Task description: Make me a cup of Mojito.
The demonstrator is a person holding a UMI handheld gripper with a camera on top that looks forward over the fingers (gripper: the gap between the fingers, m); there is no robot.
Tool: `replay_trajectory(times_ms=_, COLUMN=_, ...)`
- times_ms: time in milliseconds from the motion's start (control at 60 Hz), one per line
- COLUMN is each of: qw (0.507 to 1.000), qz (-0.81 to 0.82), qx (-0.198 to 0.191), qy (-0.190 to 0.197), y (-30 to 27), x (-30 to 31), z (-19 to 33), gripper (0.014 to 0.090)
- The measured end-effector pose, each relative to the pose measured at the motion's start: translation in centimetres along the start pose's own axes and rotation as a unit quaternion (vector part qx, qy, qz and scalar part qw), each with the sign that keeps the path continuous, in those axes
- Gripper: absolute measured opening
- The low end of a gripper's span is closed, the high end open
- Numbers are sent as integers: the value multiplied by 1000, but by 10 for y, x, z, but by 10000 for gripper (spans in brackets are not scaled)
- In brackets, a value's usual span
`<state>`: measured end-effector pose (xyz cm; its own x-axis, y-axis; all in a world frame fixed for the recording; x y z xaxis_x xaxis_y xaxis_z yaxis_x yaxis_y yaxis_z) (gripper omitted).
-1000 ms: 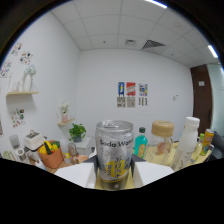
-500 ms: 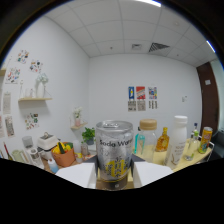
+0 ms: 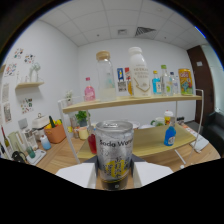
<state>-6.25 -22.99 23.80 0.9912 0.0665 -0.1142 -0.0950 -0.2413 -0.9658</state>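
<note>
Gripper (image 3: 114, 172) fingers pinching the upright soda water can (image 3: 114, 155) between them, wooden shelf (image 3: 135, 102) of bottles standing far beyond

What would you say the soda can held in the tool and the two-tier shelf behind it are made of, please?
The soda water can, gripped between the tool fingers, looks like thin aluminium: silvery sheen, rolled top rim, printed lettering. The shelf seems to be pale wood or laminate boards with a matte, light-tan surface, carried on a slim white frame, probably painted metal, though that cannot be confirmed.
</note>
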Motion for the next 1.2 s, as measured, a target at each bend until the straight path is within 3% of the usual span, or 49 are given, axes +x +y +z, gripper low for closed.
replay_trajectory(times_ms=217, qw=990, qz=139, qx=-5, qy=-12, y=38, x=16, z=7, gripper=503)
replay_trajectory(times_ms=367, qw=938, qz=346, qx=-4, qy=-36, y=36, x=19, z=14, gripper=503)
replay_trajectory(times_ms=533, qw=838, qz=540, qx=-3, qy=-79, y=23, x=18, z=20, gripper=503)
replay_trajectory(times_ms=683, qw=706, qz=698, qx=9, qy=-121, y=5, x=23, z=22, gripper=503)
replay_trajectory(times_ms=983, qw=494, qz=855, qx=37, qy=-150, y=-12, x=47, z=24, gripper=500)
replay_trajectory(times_ms=1100, qw=477, qz=865, qx=40, qy=-149, y=-10, x=51, z=24, gripper=502)
replay_trajectory(times_ms=1200, qw=507, qz=849, qx=39, qy=-143, y=-13, x=52, z=23, gripper=500)
